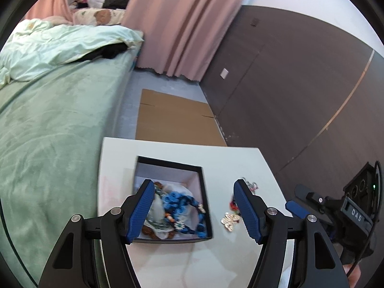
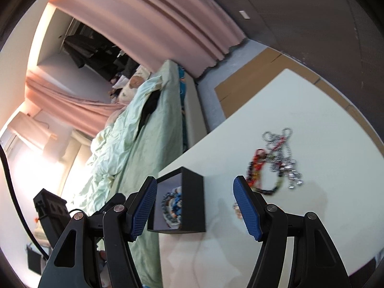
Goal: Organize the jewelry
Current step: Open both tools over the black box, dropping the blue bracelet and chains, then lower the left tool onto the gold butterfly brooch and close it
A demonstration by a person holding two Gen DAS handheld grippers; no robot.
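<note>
A black open box with a pale lining sits on the white table. It holds blue bead jewelry and brown beads. My left gripper is open and empty, hovering over the box's right side. A small gold piece and a silver chain lie on the table right of the box. In the right wrist view the box, a silver chain and a red and dark bead bracelet show. My right gripper is open and empty above the table.
A bed with a green cover runs along the table's left side. Flattened cardboard lies on the floor beyond the table. A dark wall stands to the right, pink curtains behind. The right gripper's body shows at the table's right edge.
</note>
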